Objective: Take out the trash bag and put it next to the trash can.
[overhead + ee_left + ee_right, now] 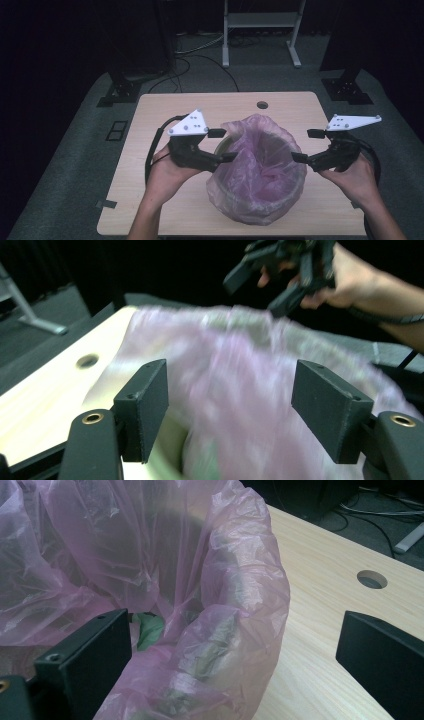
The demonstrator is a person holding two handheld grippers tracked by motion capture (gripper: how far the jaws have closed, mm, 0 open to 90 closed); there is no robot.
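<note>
While the high view shows the pink bag (260, 165) whole, the right gripper view reveals something green (150, 629) inside.

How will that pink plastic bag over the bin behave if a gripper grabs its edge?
The pink bag looks thin and crinkled, so it is probably floppy and would stretch or bunch. Its glossy film may slip between pads. The bin beneath seems light, so pulling could drag or tip it.

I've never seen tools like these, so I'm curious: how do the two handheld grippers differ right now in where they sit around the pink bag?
The left gripper reaches over the pink bag at its rim; the right gripper stays just outside it. The left gripper's own view is blurred; the right gripper's view is sharp. Both have open jaws, pinching nothing.
</note>
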